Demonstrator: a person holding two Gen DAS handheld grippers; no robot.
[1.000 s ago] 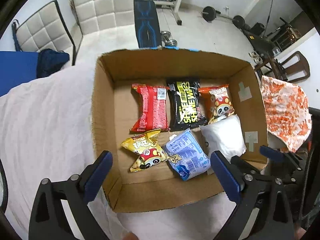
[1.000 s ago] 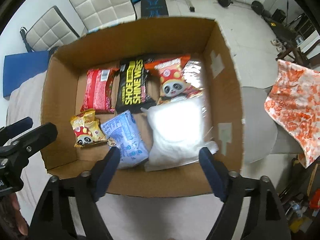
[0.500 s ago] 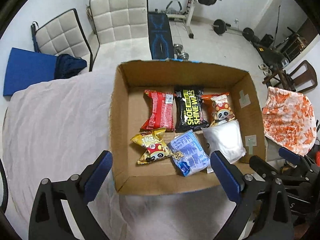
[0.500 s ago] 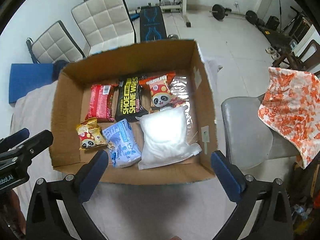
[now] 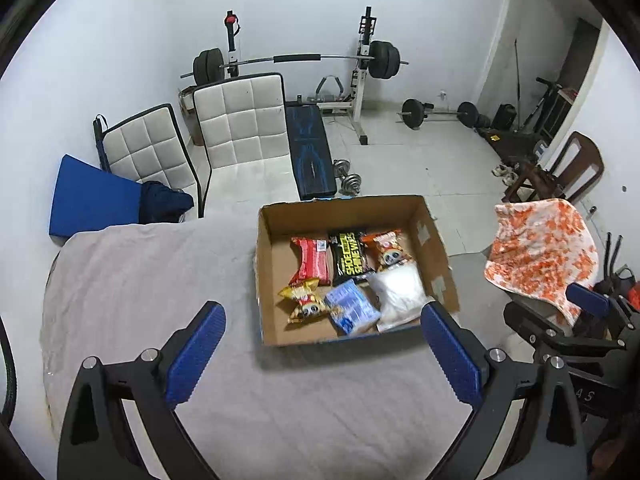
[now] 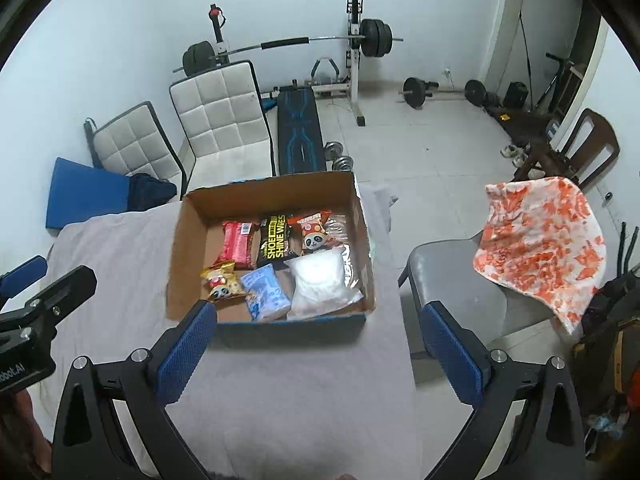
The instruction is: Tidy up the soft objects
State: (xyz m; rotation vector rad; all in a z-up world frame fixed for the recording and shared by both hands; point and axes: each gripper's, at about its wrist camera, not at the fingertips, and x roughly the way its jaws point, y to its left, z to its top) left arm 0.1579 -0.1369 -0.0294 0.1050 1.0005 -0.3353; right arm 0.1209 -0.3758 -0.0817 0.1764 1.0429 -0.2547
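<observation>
An open cardboard box [image 5: 267,280] [image 6: 184,256] stands on a table covered with a pale cloth [image 5: 140,280] [image 6: 120,256]. In it lie several soft packs: a red pack [image 5: 311,261], a black wipes pack [image 5: 350,258], an orange panda pack [image 5: 386,249], a yellow snack pack [image 5: 303,302], a blue pack [image 5: 352,313] and a white bag [image 5: 398,294] [image 6: 320,280]. My left gripper [image 5: 324,360] is open and empty, well back from the box. My right gripper [image 6: 316,352] is open and empty, also back from the box.
A grey chair [image 6: 448,280] with an orange-and-white cloth [image 6: 540,236] stands right of the table. White padded chairs [image 5: 240,132], a blue mat [image 5: 88,196], a weight bench [image 5: 310,152] and barbells [image 5: 436,112] lie beyond the table.
Both grippers have pulled back and up from the box, so it now looks smaller and farther away. The packs in the box have not moved.
</observation>
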